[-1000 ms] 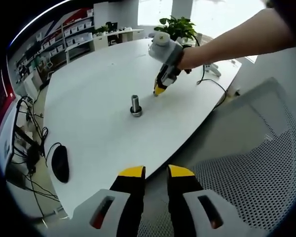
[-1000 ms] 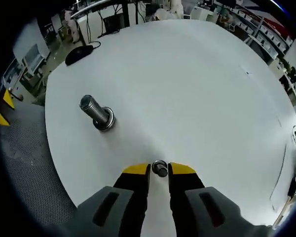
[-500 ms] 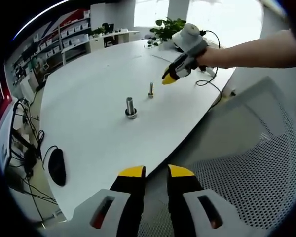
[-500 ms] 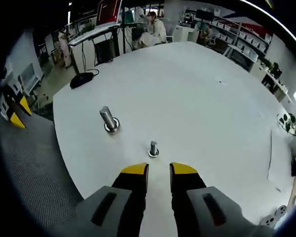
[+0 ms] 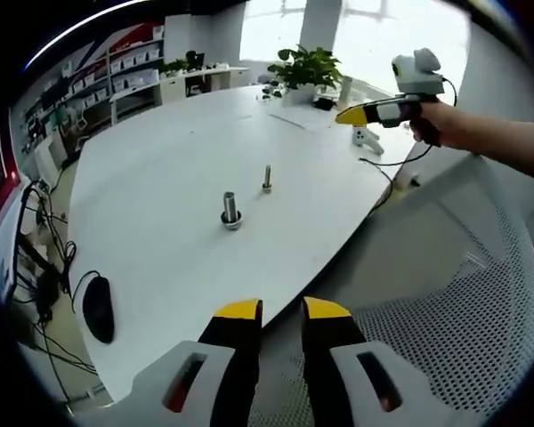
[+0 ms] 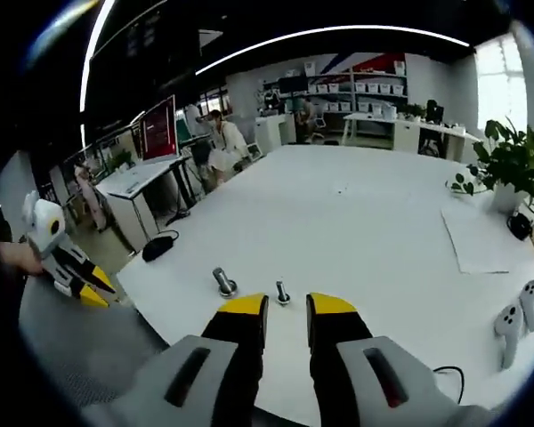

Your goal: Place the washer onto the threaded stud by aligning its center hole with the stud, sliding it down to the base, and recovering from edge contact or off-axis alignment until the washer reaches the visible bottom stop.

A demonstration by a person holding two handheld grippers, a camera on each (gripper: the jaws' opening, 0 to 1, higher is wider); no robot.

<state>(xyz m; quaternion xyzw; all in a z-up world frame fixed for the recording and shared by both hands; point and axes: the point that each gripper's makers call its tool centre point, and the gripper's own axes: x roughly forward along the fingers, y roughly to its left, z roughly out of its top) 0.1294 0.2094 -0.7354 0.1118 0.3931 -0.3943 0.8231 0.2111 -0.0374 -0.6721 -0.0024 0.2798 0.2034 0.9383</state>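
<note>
White oval surface, two metal pieces standing upright on it near the middle of the near edge. Thicker threaded stud sits on a wider ring base; whether that base is the washer, cannot tell. Slimmer bolt stands just beside it, apart, not touching.

Left tool hangs off the surface edge over a mesh chair; yellow-tipped jaws slightly apart, nothing between them. Right tool held up in the air over the far side of the surface, gripped by a hand, well apart from both metal pieces.

In the right gripper view, right tool's jaws likewise slightly apart with nothing in them, stud and bolt just above the tips, well down on the surface. Left tool visible at the left edge, off the surface.

Black mouse with cable at the surface's left end. Potted plant at far end. White controllers and a sheet of paper on the surface's right side.
</note>
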